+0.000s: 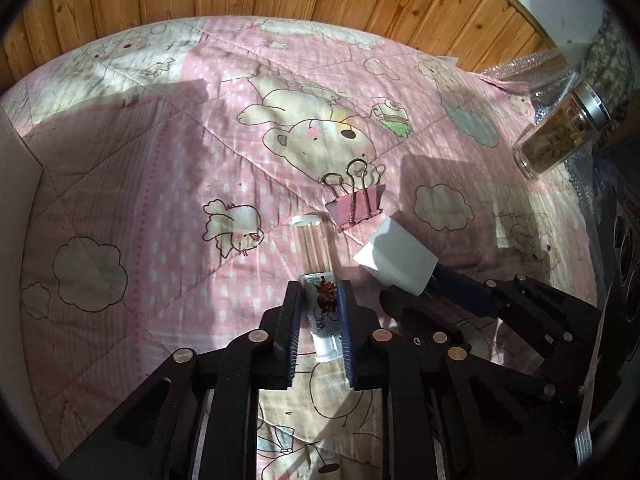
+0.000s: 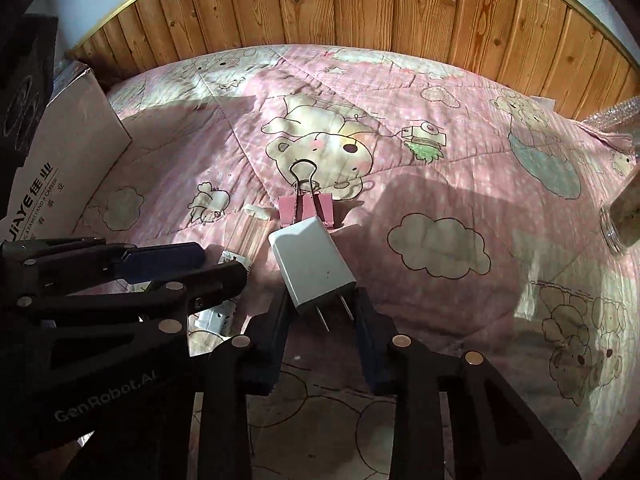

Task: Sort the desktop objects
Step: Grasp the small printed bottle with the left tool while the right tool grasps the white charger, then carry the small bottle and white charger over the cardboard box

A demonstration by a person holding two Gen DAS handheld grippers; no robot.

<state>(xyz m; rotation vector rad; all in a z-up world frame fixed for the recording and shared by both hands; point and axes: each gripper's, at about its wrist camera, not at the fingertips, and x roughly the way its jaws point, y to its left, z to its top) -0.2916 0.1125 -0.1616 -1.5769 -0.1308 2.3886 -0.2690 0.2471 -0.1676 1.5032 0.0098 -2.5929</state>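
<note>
My left gripper is shut on a small printed tube with a clear cap end that lies on the pink cartoon quilt; the tube also shows in the right wrist view. My right gripper is shut on the base of a white plug charger, its two prongs pointing back between the fingers; the charger also shows in the left wrist view. A pink binder clip lies just beyond both objects, also in the right wrist view.
A cardboard box stands at the left edge of the quilt. A glass jar with a metal lid lies at the right, beside bubble wrap. Wooden panelling runs behind the quilt. A dark speaker-like box sits far left.
</note>
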